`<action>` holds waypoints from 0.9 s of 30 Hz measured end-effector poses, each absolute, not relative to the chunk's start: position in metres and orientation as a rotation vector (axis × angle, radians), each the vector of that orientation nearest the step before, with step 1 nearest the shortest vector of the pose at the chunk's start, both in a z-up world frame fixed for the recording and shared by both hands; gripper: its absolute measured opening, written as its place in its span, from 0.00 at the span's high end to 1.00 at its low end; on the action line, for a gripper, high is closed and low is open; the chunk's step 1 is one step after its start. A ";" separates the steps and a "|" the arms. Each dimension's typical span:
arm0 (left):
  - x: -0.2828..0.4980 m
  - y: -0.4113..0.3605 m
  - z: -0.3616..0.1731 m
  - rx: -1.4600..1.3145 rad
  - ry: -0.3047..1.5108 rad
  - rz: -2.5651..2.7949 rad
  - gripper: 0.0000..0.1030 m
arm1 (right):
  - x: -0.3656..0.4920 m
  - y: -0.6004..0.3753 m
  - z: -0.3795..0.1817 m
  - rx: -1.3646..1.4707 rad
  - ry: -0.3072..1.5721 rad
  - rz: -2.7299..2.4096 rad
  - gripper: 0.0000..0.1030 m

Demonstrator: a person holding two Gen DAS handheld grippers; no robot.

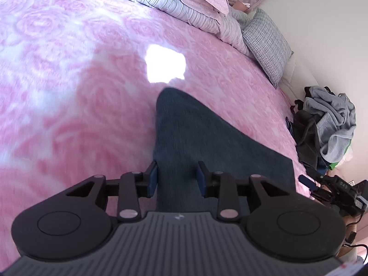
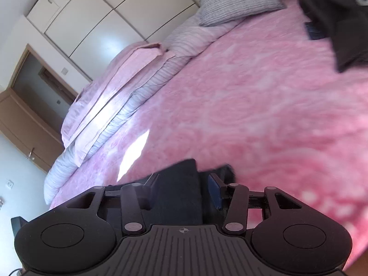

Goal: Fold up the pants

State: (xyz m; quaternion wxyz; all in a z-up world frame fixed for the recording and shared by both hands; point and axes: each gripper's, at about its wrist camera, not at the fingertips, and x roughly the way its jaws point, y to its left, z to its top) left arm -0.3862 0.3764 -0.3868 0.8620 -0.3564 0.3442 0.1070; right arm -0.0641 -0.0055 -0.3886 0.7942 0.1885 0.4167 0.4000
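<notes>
Dark blue pants (image 1: pixel 197 138) lie flat on the pink rose-patterned bedspread (image 1: pixel 69 92), narrowing to a rounded end near a bright sun patch. My left gripper (image 1: pixel 177 180) hovers over their near left edge, open, with the cloth showing between its blue-padded fingers. In the right wrist view the same dark pants (image 2: pixel 179 191) fill the gap of my right gripper (image 2: pixel 184 187), whose fingers stand wide apart, open. A blue-padded finger (image 1: pixel 308 181) of the right gripper shows at the pants' right corner in the left wrist view. The picture is blurred.
A heap of grey and black clothes (image 1: pixel 326 126) sits at the bed's right edge, seen as a dark garment (image 2: pixel 333 23) in the right wrist view. Checked pillow (image 1: pixel 266 43) and folded striped and pink bedding (image 1: pixel 184 4) line the far side. Wardrobe (image 2: pixel 103 18) and door (image 2: pixel 30 105) stand beyond.
</notes>
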 end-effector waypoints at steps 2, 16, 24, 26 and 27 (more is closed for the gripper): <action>-0.379 0.383 -0.388 -0.741 0.714 0.225 0.69 | -0.057 0.007 -0.402 0.401 0.926 0.866 0.57; -0.331 0.384 -0.397 -0.609 0.702 0.194 0.64 | -0.064 -0.001 -0.424 0.422 0.922 0.762 0.92; -0.321 0.360 -0.397 -0.400 0.732 0.248 0.61 | -0.097 0.031 -0.417 0.118 0.759 0.662 0.91; -0.322 0.354 -0.395 -0.359 0.728 0.271 0.61 | -0.100 0.029 -0.415 0.117 0.761 0.648 0.87; -0.325 0.351 -0.393 -0.341 0.721 0.292 0.61 | -0.102 0.029 -0.412 0.105 0.766 0.627 0.85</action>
